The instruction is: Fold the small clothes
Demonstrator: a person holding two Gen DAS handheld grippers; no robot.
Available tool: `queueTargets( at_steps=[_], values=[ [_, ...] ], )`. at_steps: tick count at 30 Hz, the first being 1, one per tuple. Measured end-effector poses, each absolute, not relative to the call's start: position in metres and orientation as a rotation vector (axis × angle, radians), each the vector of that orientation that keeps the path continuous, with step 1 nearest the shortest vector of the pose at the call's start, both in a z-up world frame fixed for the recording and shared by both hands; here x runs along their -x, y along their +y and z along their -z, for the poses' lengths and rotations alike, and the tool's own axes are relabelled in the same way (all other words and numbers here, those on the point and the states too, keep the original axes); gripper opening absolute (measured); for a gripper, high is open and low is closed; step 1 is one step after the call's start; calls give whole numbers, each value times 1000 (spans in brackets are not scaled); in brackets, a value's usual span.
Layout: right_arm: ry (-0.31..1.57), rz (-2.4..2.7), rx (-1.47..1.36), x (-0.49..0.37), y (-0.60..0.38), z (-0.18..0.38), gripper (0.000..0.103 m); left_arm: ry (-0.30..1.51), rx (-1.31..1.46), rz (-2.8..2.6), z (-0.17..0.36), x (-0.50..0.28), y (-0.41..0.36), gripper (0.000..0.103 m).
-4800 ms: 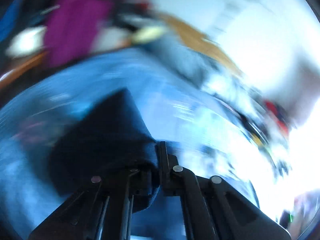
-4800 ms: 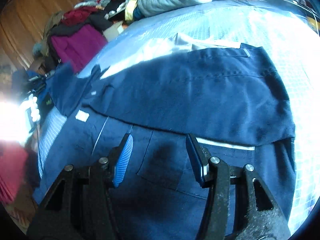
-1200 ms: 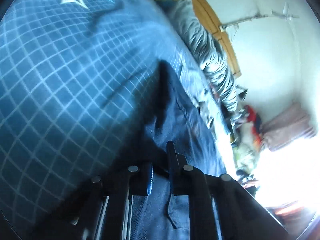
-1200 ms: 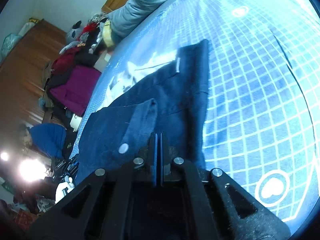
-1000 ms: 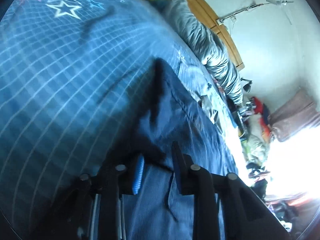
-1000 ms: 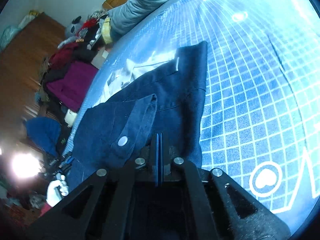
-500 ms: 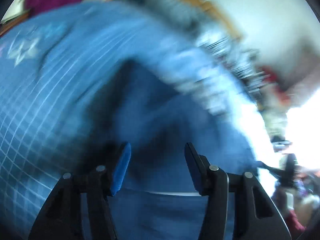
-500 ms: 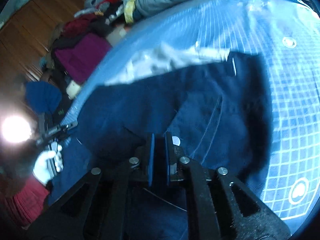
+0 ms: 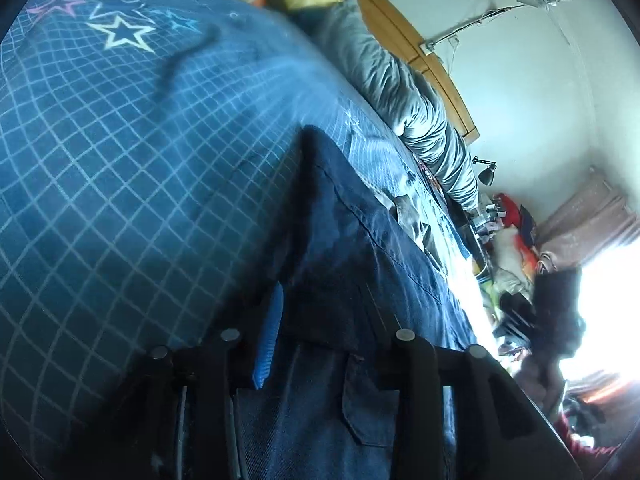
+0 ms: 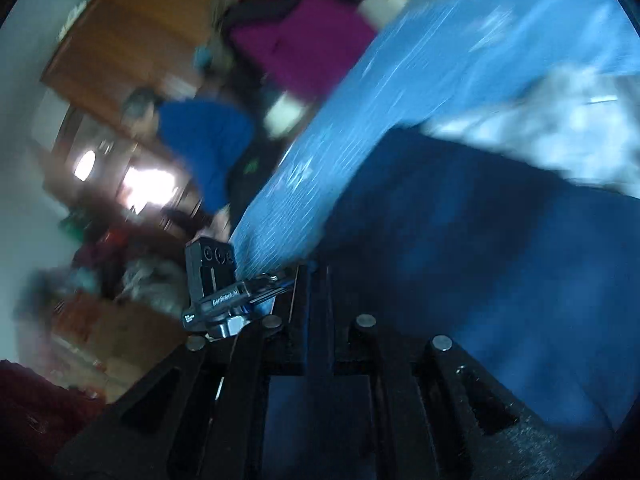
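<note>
Your left claw (image 9: pixel 328 332) hangs released over the navy shorts (image 9: pixel 360 264), which lie folded on the checked bedspread (image 9: pixel 120 168). Your right claw (image 10: pixel 316 312) is clenched, its 2 fingers together, though blur hides whether cloth is pinched. If it is, pulling away fast could drag the fold open.

Left wrist view: sharp, fisheye-curved edges, blown-out glare from the window (image 9: pixel 612 280) at right. Right wrist view: heavily motion-blurred; bed (image 10: pixel 360 128) smeared, detail lost.
</note>
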State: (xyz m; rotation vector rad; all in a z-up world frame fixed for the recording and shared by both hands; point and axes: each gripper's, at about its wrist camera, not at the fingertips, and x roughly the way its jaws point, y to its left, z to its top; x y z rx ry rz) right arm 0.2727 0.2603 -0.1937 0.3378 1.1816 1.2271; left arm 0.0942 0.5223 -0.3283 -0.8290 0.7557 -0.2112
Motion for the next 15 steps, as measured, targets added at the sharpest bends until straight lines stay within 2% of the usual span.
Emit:
queueTargets(
  at_steps=[5,6,8,15],
  values=[
    [1467,-1342,-272,-294,377,262,9,739,776,211,321,-80,512,50],
    [1495,-1341,-267,-299,387,272,5,732,771,211,319,-81,509,50],
    [1500,-1320,-268,-315,397,281,0,724,782,221,320,-80,508,51],
    [1442,-1264,-345,-367,402,288,0,711,822,257,324,-79,509,52]
  ],
)
